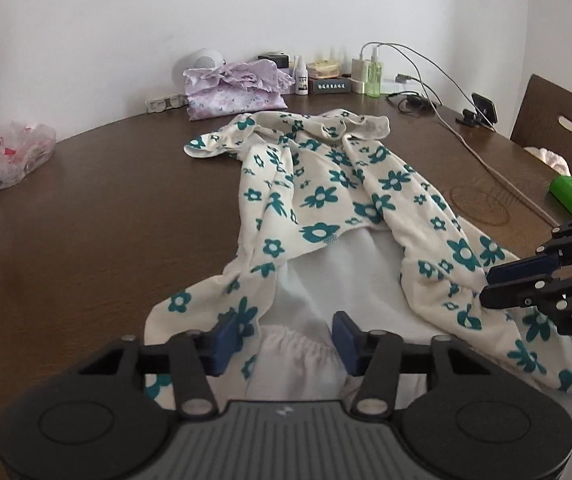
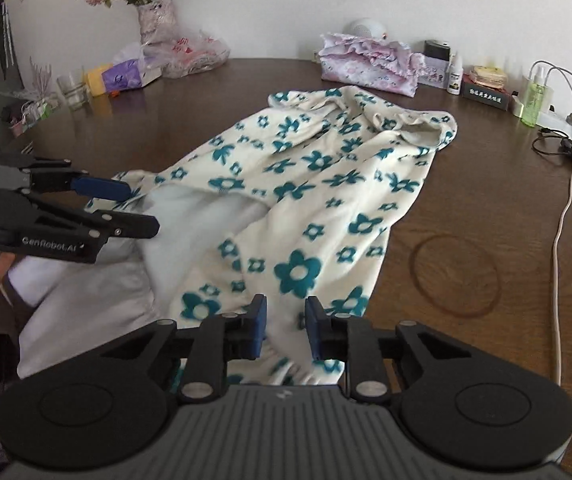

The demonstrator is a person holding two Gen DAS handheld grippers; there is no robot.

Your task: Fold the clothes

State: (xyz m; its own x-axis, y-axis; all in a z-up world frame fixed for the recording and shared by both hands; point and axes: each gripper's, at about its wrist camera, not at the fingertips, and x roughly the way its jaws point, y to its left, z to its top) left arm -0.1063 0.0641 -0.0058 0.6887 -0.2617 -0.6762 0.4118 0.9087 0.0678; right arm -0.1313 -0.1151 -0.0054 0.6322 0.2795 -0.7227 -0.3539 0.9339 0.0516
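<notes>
This was a lived-in home, most likely a dining room. A dark wooden counter [image 2: 465, 208] with a round ring stain stood against a plain white wall, and a wooden dining chair [image 1: 557, 120] showed at the right edge of the left wrist view. Household clutter lined the far edge: a vase of faded pink flowers [image 2: 156, 16] at the upper left of the right wrist view, a tissue box [image 2: 126, 74], a drinking glass [image 2: 72, 92], plastic bags [image 2: 194, 54], a green spray bottle [image 2: 533, 94], a small white bottle [image 2: 454, 76], a folded pink garment [image 2: 369, 64], and a charger with trailing cables [image 1: 365, 64].
</notes>
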